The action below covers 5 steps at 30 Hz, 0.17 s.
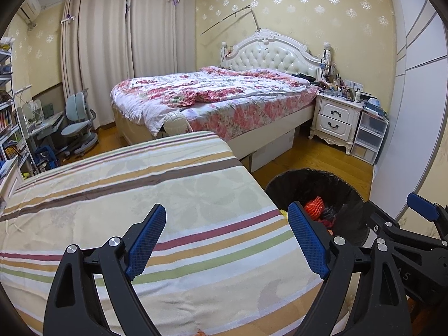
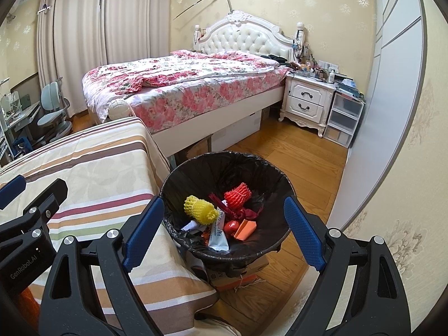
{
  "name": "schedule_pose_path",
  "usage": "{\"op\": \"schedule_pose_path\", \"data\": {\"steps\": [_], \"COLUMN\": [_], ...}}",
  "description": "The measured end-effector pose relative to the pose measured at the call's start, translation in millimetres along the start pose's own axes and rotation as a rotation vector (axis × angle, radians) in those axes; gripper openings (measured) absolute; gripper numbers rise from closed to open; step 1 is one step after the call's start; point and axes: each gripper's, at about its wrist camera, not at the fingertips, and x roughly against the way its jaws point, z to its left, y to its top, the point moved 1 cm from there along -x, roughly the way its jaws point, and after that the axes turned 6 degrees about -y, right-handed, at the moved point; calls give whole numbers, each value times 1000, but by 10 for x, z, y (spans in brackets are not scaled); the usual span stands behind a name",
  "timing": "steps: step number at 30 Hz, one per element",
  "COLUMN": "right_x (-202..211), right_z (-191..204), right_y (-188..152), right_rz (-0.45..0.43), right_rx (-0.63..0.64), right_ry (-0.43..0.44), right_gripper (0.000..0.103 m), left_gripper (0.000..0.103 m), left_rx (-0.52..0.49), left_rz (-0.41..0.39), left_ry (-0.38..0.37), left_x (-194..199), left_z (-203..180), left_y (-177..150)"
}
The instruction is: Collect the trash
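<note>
A round trash bin [image 2: 277, 179] with a black liner stands on the wood floor beside the striped cloth surface [image 2: 92, 173]. Inside lie a yellow foam fruit net [image 2: 200, 208], a red foam net [image 2: 237, 195], an orange scrap [image 2: 245, 228], a white wrapper [image 2: 218, 231] and dark red pieces. My right gripper [image 2: 224, 232] is open and empty above the bin. My left gripper [image 1: 226, 240] is open and empty over the striped cloth [image 1: 134, 190]. The bin [image 1: 344, 184] shows to its right with the red net [image 1: 315, 206] inside. The right gripper's fingers [image 1: 422, 205] show at the far right.
A floral-covered bed [image 2: 184, 84] with a white headboard stands behind. A white nightstand [image 2: 306, 99] and plastic drawers [image 2: 343, 119] sit by the wall at right. A desk chair [image 1: 77, 123] and shelves [image 1: 8, 117] stand at left. A cardboard box [image 2: 240, 271] lies under the bin.
</note>
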Motion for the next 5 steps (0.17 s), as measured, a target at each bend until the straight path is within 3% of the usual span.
{"op": "schedule_pose_path", "data": {"steps": [5], "right_x": [-22], "right_z": [43], "right_y": [-66], "right_rz": [9], "right_rx": [14], "right_ry": [10], "right_gripper": [85], "left_gripper": [86], "left_rx": [19], "left_rz": [45], "left_ry": [10], "left_x": [-76], "left_z": [104], "left_y": [-41]}}
